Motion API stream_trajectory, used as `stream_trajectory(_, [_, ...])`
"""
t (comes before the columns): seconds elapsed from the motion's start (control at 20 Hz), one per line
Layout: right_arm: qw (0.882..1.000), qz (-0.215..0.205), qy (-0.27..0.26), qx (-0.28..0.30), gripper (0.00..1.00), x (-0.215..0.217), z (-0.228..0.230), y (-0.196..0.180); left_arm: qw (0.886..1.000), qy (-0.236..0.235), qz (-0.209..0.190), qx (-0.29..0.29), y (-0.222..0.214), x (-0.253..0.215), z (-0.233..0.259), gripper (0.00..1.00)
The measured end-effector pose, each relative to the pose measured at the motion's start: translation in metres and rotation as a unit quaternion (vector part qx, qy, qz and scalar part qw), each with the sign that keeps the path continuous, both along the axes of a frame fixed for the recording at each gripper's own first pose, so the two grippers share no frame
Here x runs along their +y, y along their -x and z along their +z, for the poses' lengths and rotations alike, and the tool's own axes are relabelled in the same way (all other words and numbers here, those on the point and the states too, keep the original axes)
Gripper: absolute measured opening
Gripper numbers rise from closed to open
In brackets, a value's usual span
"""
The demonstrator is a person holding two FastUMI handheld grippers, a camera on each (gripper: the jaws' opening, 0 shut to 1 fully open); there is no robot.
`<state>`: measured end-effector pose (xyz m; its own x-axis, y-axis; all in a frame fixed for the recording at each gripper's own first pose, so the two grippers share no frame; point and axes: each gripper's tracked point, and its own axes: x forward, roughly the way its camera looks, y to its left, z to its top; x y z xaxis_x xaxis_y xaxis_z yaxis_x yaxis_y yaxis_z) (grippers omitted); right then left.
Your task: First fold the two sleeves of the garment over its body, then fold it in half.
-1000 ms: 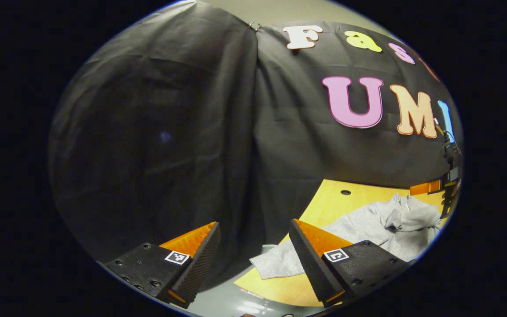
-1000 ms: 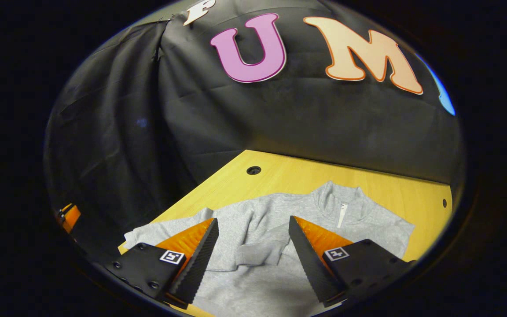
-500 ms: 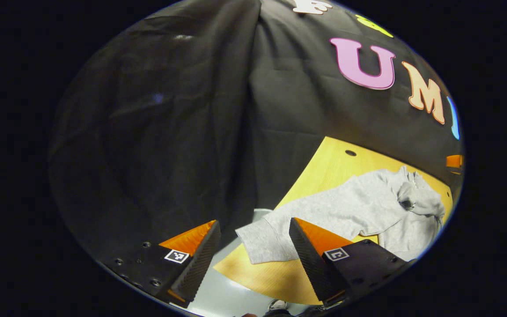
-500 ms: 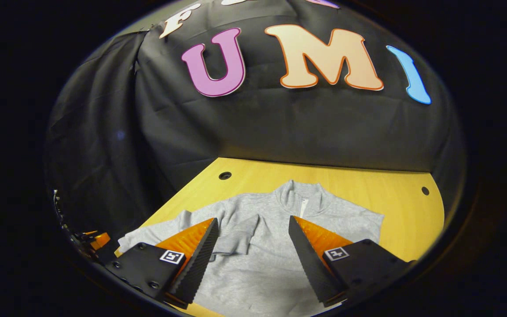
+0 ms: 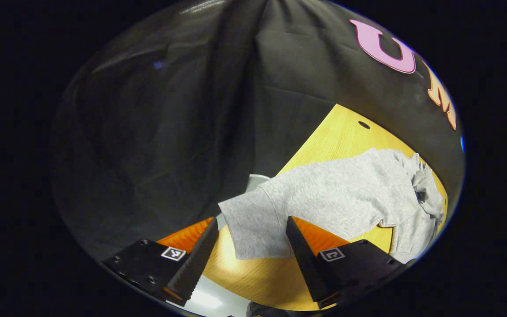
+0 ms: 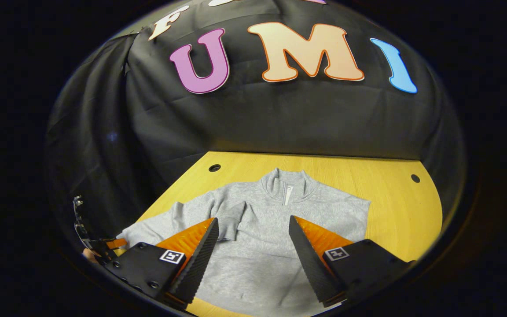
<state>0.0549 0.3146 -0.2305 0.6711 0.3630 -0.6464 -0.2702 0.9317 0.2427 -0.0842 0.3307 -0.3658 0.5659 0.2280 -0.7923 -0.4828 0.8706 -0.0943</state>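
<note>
In the left gripper view, the left gripper [image 5: 247,246] hangs open above the near corner of the yellow table [image 5: 337,136], holding nothing. The cuff end of the grey garment's [image 5: 346,193] outstretched sleeve [image 5: 253,220] lies in the lower middle of the frame, right between the two spread fingers. The sleeve's long axis runs from there up to the right toward the body, so the left gripper looks the nearer tool for this sleeve. Whether the fingertips touch the cloth cannot be told. The far side of the garment bunches at the right edge and is hard to read.

In the right gripper view, the right gripper [image 6: 253,255] is also open and empty, poised over the garment's body in the lower centre. The collar [image 6: 286,185] points to the top of the frame. One sleeve already lies folded across the chest [image 6: 231,218], left of centre. The garment's lower hem is cut off behind the fingers. The other gripper [image 6: 99,244] shows partly at the lower left edge.
</note>
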Motion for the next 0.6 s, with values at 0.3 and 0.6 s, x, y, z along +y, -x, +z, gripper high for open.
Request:
stream_trajectory(0.3, [1.0, -0.005, -0.007, -0.001, 0.99, -0.007, 0.004, -0.002, 0.998, -0.013, -0.058, 0.023, -0.016, -0.024, -0.009, 0.54])
stream_trajectory(0.6, [1.0, -0.004, -0.017, -0.009, 0.99, -0.015, 0.01, 0.005, 0.997, 0.007, -0.068, 0.039, -0.024, -0.031, -0.002, 0.0])
